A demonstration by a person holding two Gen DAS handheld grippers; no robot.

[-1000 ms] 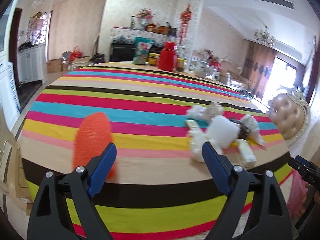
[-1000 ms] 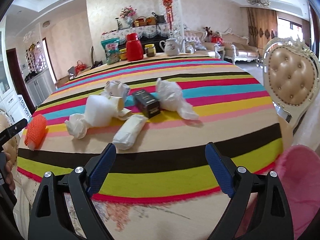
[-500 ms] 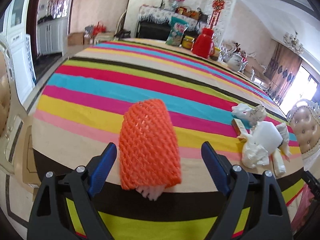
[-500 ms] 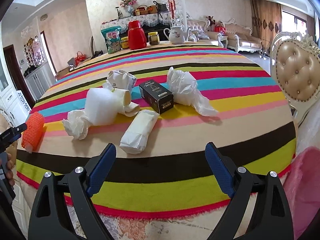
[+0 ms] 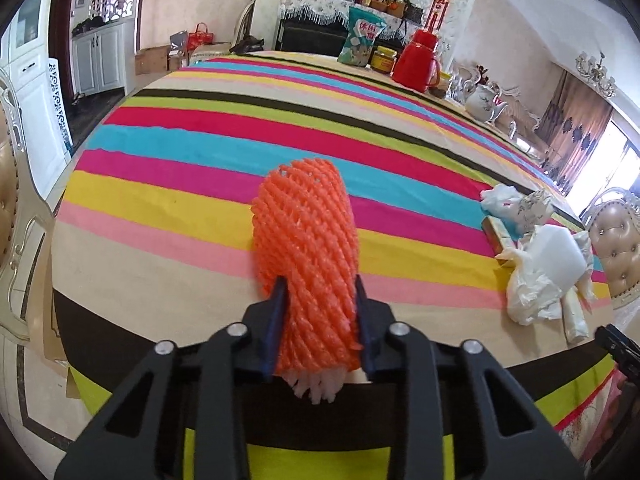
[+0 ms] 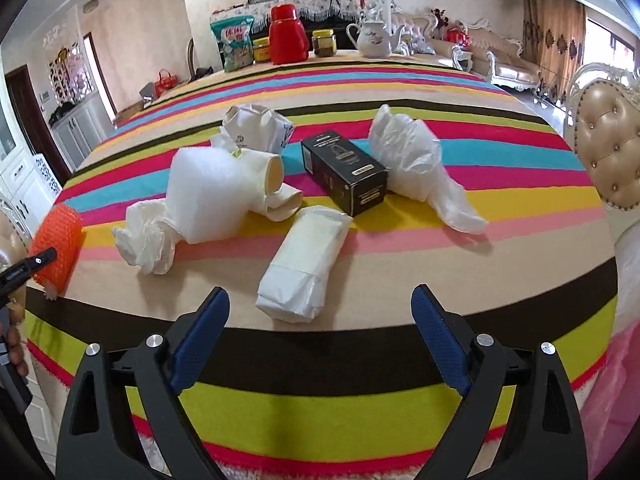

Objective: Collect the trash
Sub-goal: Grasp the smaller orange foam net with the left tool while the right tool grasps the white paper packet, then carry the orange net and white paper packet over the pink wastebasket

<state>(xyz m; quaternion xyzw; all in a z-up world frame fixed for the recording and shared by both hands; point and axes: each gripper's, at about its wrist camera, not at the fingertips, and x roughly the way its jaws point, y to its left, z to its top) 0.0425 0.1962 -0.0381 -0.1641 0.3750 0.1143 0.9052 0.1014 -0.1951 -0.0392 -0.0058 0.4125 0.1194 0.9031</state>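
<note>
While closing its jaws onto the near end of an orange foam net sleeve, the left gripper is pinching it; the sleeve is lying on the striped tablecloth, long axis pointing away. The right gripper is gaping wide, empty, before a white packet.

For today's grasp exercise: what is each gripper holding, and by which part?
The left gripper is closing its fingers on the near end of the orange foam net. The right gripper holds nothing.

Both wrist views look down across the striped table, sharing the orange net.
</note>
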